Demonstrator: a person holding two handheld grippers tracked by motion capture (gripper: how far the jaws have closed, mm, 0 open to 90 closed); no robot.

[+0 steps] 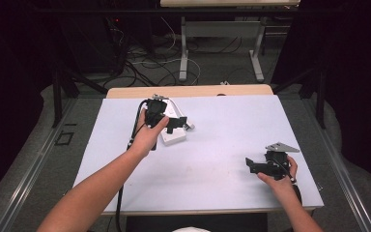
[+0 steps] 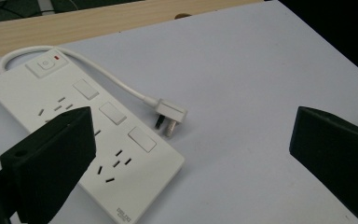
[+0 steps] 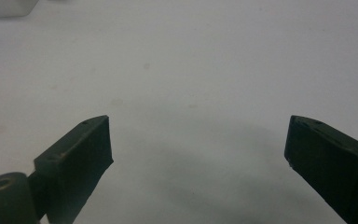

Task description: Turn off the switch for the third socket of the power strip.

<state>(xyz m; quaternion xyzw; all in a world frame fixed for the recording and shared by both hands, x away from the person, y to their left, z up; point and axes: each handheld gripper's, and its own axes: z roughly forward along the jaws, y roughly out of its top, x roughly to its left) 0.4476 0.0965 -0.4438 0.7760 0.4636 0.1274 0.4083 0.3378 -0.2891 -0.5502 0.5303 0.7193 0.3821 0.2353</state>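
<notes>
Nearest me, I'm holding the right gripper (image 1: 249, 165) wide apart over bare white table (image 1: 222, 145), gripping nothing. I'm hovering the left gripper (image 2: 191, 154), also spread wide and empty, just above the white power strip (image 2: 81, 135), whose plug (image 2: 170, 114) is lying beside it at the table's far left.

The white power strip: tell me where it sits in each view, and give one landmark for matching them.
High view: the power strip lies at the table's far left, under the left gripper.
Left gripper view: it fills the left half, partly behind one black jaw.
Right gripper view: a white corner at top left is probably it.
Shared landmark: the pale tabletop.
</notes>
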